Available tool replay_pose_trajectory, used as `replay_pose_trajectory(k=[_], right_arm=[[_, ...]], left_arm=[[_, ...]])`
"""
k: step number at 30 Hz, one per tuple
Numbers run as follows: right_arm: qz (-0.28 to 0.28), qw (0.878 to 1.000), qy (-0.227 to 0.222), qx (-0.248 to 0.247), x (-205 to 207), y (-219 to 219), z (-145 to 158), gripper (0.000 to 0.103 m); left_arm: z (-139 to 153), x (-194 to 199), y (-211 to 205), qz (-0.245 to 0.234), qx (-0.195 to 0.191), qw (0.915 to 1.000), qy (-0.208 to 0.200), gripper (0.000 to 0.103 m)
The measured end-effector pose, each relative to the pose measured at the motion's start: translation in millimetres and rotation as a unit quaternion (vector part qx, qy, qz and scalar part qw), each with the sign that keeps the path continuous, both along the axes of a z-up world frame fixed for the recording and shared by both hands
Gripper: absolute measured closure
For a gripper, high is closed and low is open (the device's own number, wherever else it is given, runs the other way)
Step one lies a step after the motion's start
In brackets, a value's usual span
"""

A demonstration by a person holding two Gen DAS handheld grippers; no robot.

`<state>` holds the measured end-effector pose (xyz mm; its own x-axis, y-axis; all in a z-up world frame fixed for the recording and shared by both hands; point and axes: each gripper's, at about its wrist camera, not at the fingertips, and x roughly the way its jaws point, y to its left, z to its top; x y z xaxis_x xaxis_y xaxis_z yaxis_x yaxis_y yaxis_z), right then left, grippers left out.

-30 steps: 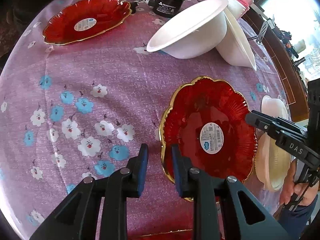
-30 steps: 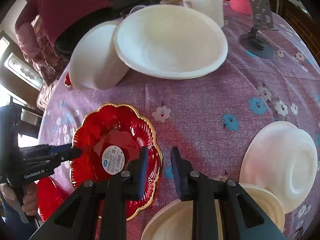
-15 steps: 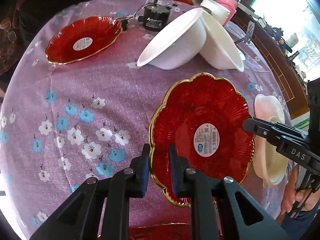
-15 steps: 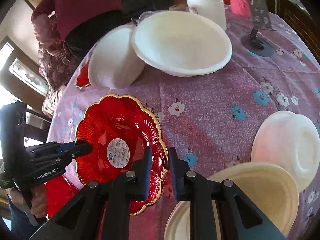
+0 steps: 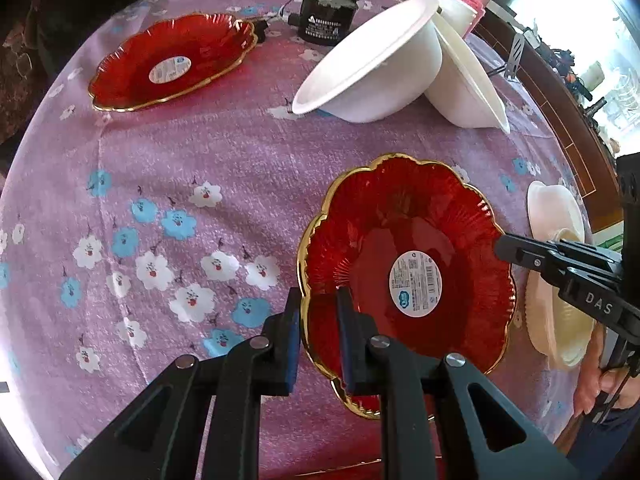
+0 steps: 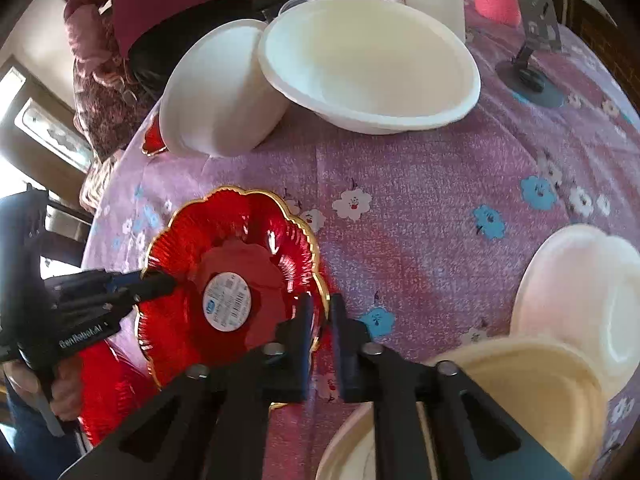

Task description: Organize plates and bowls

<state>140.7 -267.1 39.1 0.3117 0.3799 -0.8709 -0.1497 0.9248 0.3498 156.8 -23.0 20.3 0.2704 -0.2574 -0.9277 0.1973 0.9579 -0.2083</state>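
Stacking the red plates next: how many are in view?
3: near plate, held by its rim; far plate across the table; lower plate, partly hidden beneath. Others may be hidden.

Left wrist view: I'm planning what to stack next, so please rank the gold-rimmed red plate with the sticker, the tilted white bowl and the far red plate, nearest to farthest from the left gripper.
1. Gold-rimmed red plate: its rim sits between the left gripper fingers.
2. Tilted white bowl: beyond it, upper right.
3. Far red plate: upper left, at the table's far edge.

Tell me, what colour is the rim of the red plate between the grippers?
Gold, a thin scalloped edge on the red plate, clearest in the left wrist view.
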Motion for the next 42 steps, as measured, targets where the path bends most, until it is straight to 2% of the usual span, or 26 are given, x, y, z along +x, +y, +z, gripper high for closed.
replay_pose_trajectory(k=[5, 12, 15, 23, 34, 42], right_arm=[[-0.013, 1.0, -0.014, 0.017, -9, 0, 7, 0.097], [-0.022, 0.998, -0.047, 0.041, -23, -4, 34, 0.097], [-0.02, 0.997, -0.065, 0.036, -31, -3, 51, 0.097], [-0.015, 0.996, -0.079, 0.044, -47, 0, 75, 0.096], [-0.002, 0.994, -0.093, 0.052, -81, 11, 89, 0.096], [0.013, 0.994, -0.094, 0.057, -108, 22, 89, 0.096]], left_arm=[[17, -11, 4, -0.001, 0.01, 0.9995, -0.029, 0.088], [43, -22, 10, 0.004, -0.011, 0.9987, -0.051, 0.088], [54, -27, 9, 0.003, -0.02, 0.9981, -0.058, 0.088], [79, -44, 18, 0.005, -0.026, 0.9966, -0.078, 0.088], [92, -78, 31, 0.009, -0.033, 0.9955, -0.088, 0.088], [92, -108, 45, 0.015, -0.036, 0.9951, -0.091, 0.088]])
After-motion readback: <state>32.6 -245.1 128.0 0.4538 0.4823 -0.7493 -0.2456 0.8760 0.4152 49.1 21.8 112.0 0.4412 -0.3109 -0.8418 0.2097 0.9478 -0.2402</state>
